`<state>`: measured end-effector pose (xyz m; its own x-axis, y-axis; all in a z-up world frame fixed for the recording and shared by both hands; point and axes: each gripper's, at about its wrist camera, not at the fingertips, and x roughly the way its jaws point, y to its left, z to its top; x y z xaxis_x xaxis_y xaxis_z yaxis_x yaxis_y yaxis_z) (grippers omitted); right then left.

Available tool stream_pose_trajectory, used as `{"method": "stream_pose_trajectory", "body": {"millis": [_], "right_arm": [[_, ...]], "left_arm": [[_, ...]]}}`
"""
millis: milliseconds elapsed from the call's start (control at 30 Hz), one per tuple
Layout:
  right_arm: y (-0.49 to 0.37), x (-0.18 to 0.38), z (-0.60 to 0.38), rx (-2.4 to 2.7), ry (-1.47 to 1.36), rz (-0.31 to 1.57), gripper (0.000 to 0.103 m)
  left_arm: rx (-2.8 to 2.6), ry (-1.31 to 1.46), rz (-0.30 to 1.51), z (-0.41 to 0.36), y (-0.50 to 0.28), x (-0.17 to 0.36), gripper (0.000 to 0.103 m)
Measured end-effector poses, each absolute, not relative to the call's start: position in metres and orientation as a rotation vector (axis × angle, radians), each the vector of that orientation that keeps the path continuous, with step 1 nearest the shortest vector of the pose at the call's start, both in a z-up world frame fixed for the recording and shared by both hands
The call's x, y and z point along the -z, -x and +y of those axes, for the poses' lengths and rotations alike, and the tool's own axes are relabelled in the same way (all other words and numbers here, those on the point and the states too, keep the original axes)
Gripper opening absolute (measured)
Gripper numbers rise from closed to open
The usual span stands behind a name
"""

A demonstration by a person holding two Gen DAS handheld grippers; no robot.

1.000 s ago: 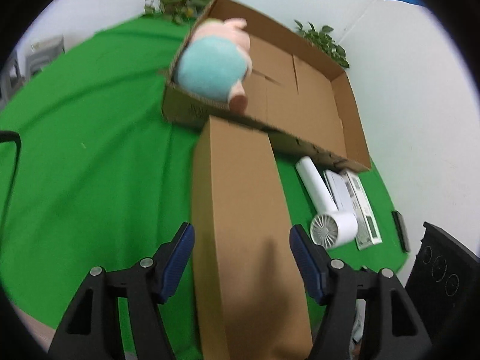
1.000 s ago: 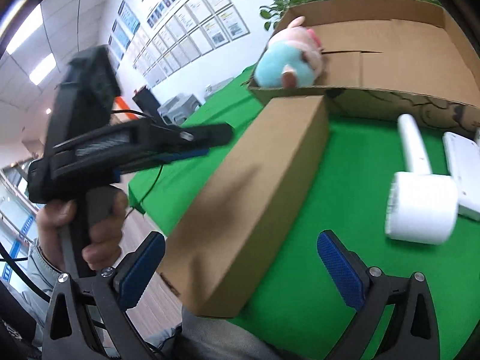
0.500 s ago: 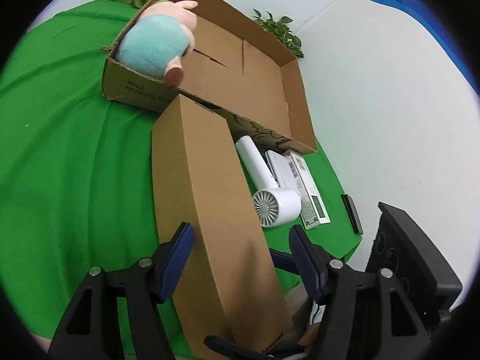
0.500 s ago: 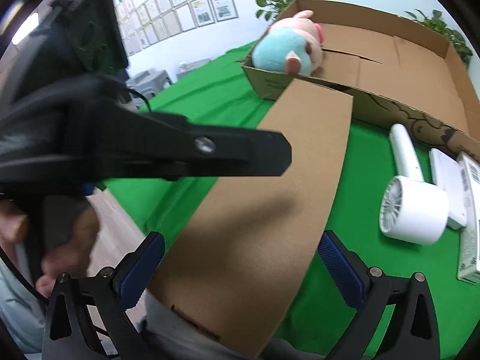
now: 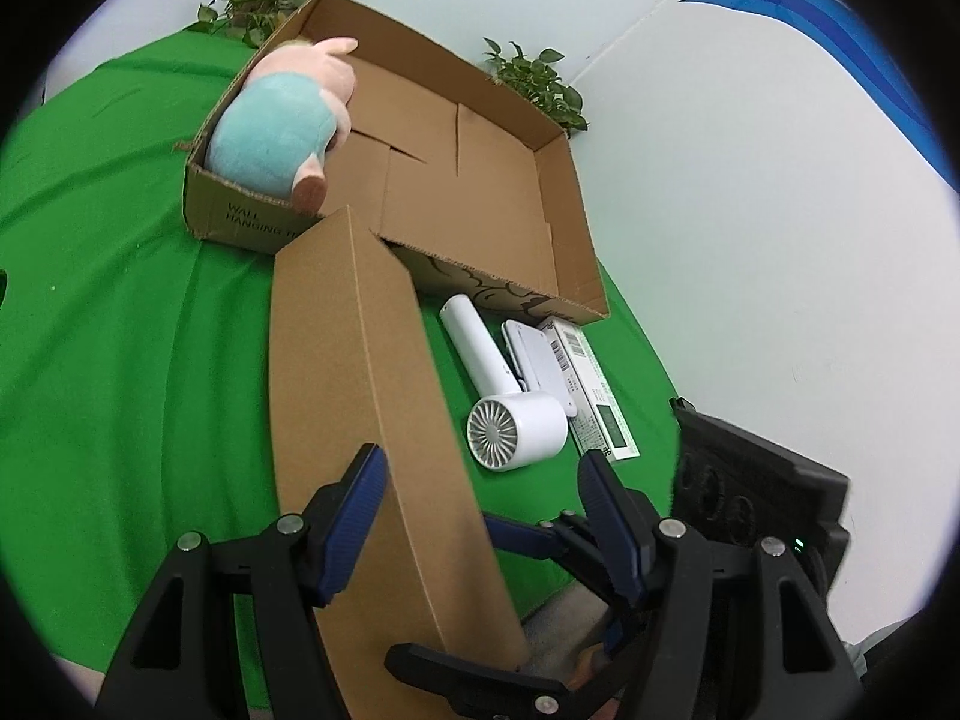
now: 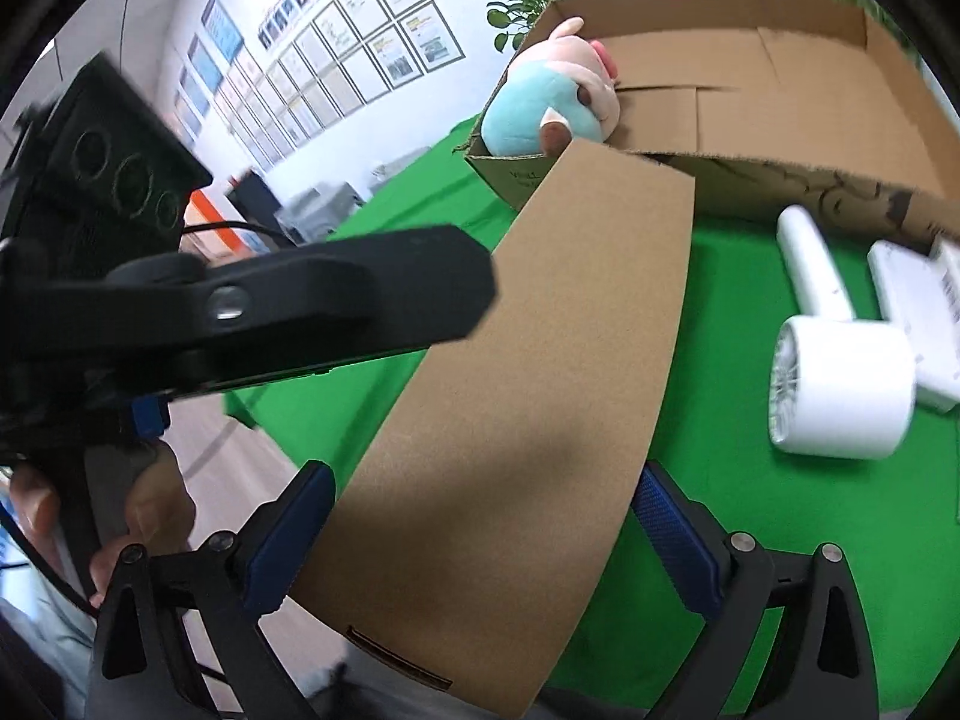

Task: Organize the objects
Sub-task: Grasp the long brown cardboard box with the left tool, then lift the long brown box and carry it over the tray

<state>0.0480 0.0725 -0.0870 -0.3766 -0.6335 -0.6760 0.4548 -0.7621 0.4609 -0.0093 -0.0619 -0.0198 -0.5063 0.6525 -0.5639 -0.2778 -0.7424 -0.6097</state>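
Long closed brown cardboard box (image 5: 354, 396) lifted off green cloth-covered table (image 5: 120, 330), left gripper (image 5: 480, 498) clamped on it, far end toward open shallow cardboard tray (image 5: 480, 192) holding pink-and-teal plush pig (image 5: 276, 132). Right gripper (image 6: 480, 534) straddling box, jaws closing, pads apart from it. White handheld fan (image 5: 510, 408) beside.

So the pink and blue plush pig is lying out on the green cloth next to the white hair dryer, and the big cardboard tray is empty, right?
Not quite. The plush pig lies inside the big cardboard tray, at its left end, so the tray is not empty. The white hair dryer does lie on the green cloth, outside the tray. The left wrist view shows it.
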Motion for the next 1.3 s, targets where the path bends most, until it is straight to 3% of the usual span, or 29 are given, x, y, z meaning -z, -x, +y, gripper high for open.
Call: {"method": "stream_pose_trajectory", "body": {"millis": [100, 133, 233, 367, 467, 633, 700, 967, 1133, 1300], "right_arm": [[-0.042, 0.095, 0.075, 2.043, -1.173, -0.387, 0.098], [-0.039, 0.098, 0.077, 2.017, -1.159, -0.416, 0.098], [-0.033, 0.099, 0.079, 1.938, -1.111, -0.468, 0.095], [-0.042, 0.090, 0.090, 2.102, -1.082, -0.339, 0.103], [-0.044, 0.092, 0.106, 2.139, -1.111, -0.358, 0.103], [-0.046, 0.084, 0.107, 2.174, -1.082, -0.280, 0.103], [-0.050, 0.080, 0.099, 2.161, -1.072, -0.235, 0.103], [-0.065, 0.083, 0.042, 2.141, -1.102, 0.015, 0.103], [-0.073, 0.092, 0.025, 2.176, -1.174, 0.074, 0.103], [-0.073, 0.099, 0.022, 2.281, -1.202, 0.160, 0.103]], "left_arm": [[-2.233, 1.079, -0.604, -0.060, 0.009, 0.012, 0.062], [-2.167, 1.096, -0.608, -0.055, 0.011, 0.014, 0.052], [-2.164, 1.188, -0.511, -0.031, 0.016, 0.026, 0.051], [-2.157, 1.169, -0.538, -0.031, 0.019, 0.028, 0.051], [-2.241, 1.080, -0.563, -0.052, 0.012, 0.010, 0.051], [-2.473, 1.048, -0.603, -0.100, -0.002, -0.005, 0.068], [-2.527, 1.114, -0.624, -0.114, -0.005, 0.003, 0.071], [-2.349, 1.318, -0.796, -0.116, -0.013, 0.061, 0.071], [-2.251, 1.291, -0.812, -0.103, -0.015, 0.066, 0.071], [-2.243, 1.266, -0.711, -0.086, -0.014, 0.058, 0.071]]}}
